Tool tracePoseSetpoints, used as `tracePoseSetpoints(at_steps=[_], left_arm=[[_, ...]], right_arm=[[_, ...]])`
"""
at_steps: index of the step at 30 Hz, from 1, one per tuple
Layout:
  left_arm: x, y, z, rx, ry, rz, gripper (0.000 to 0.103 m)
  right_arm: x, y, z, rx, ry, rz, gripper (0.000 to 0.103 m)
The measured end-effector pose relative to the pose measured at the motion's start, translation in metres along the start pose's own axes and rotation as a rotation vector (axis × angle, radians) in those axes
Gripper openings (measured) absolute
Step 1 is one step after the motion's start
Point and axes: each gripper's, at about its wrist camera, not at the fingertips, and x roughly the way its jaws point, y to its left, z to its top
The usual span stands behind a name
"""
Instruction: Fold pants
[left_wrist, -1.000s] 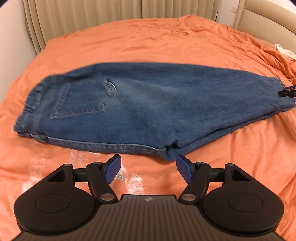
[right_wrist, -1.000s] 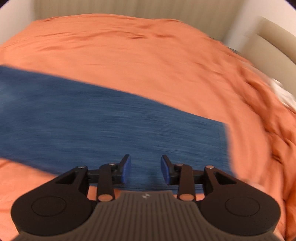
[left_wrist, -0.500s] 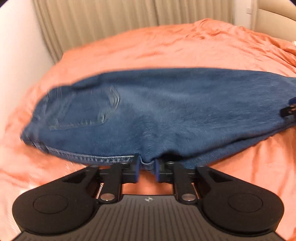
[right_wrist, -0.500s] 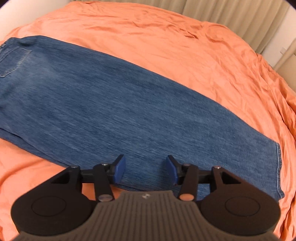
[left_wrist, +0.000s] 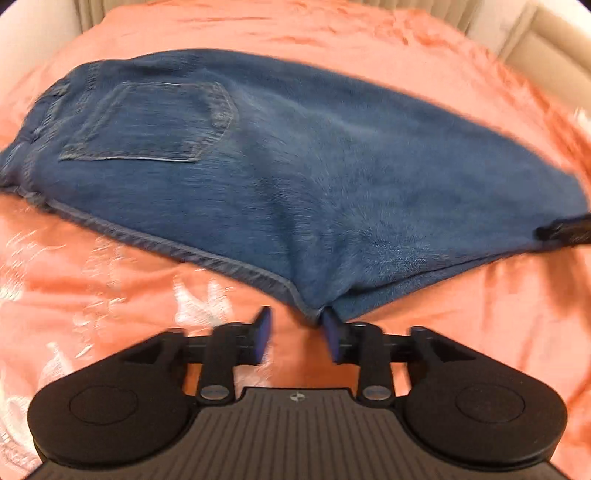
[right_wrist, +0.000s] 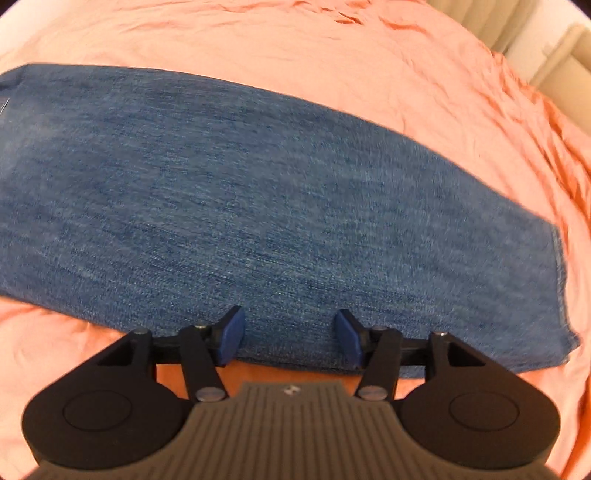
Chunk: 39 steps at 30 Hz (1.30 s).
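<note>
Blue jeans (left_wrist: 295, 166) lie flat on an orange bedspread (left_wrist: 110, 295), folded lengthwise with a back pocket (left_wrist: 147, 122) facing up. My left gripper (left_wrist: 295, 321) sits at the crotch corner, which pokes toward its right pad. Its jaws are opening and no pad presses on the cloth. In the right wrist view the leg (right_wrist: 258, 203) stretches to the hem (right_wrist: 557, 277). My right gripper (right_wrist: 290, 321) hovers over the leg's near edge with denim showing in the gap; its jaws are opening and grip nothing. A dark part of it (left_wrist: 565, 230) shows at the right edge.
The orange bedspread (right_wrist: 332, 48) is wrinkled beyond the jeans and carries pale embroidery (left_wrist: 199, 306) near my left gripper. A beige padded headboard (left_wrist: 535, 44) rises at the far right. Bare bedspread surrounds the jeans on all sides.
The left gripper went from wide open to pinched on the crotch corner, and has now parted again. The right gripper sank closer to the leg's near edge and its jaws widened.
</note>
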Motion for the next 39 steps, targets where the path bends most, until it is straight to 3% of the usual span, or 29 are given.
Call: tracePoseSetpoints(at_steps=[1,5,7,9,14,18,24,25,26,27,28,29,33,35,39], left_arm=[[-0.012,0.011,0.0,-0.032,-0.021,-0.016,0.056],[-0.056,0.077,0.01,-0.161,-0.163,-0.031,0.064],[-0.069,0.119,0.018,-0.268,-0.236,0.014,0.067],[-0.073,0.16,0.024,-0.41,-0.284,0.004,0.069],[-0.046,0.242,0.035,-0.704,-0.356,-0.152,0.069],[-0.01,0.269,0.033,-0.863,-0.374,-0.186,0.069],[0.028,0.288,0.036,-0.916,-0.418,-0.156,0.07],[0.028,0.286,0.04,-0.91,-0.426,-0.132,0.064],[0.026,0.282,0.046,-0.898,-0.427,-0.104,0.049],[0.023,0.277,0.054,-0.881,-0.417,-0.057,0.04],[0.013,0.27,0.062,-0.839,-0.421,-0.012,0.025],[-0.001,0.264,0.069,-0.774,-0.439,0.022,0.019],[-0.056,0.231,0.096,-0.508,-0.529,0.082,0.017],[-0.055,0.23,0.105,-0.446,-0.495,0.131,0.017],[0.007,0.262,0.098,-0.529,-0.301,0.193,0.018]], right_arm=[[-0.005,0.002,0.0,-0.007,-0.009,0.003,0.048],[-0.024,0.01,0.012,0.006,-0.057,0.031,0.048],[-0.031,0.021,0.02,0.021,-0.078,0.069,0.048],[-0.037,0.036,0.028,0.024,-0.088,0.102,0.048],[-0.042,0.093,0.047,-0.073,-0.106,0.146,0.048],[-0.039,0.128,0.057,-0.144,-0.11,0.147,0.048],[-0.024,0.148,0.062,-0.19,-0.077,0.118,0.049],[-0.019,0.15,0.062,-0.188,-0.067,0.112,0.049],[-0.014,0.15,0.062,-0.18,-0.055,0.109,0.049],[-0.008,0.149,0.063,-0.167,-0.044,0.108,0.049],[-0.003,0.148,0.063,-0.154,-0.036,0.11,0.05],[-0.001,0.148,0.063,-0.147,-0.032,0.111,0.05],[-0.002,0.146,0.062,-0.166,-0.038,0.11,0.051],[-0.004,0.144,0.059,-0.164,-0.036,0.121,0.051],[-0.002,0.138,0.054,-0.145,-0.037,0.143,0.052]])
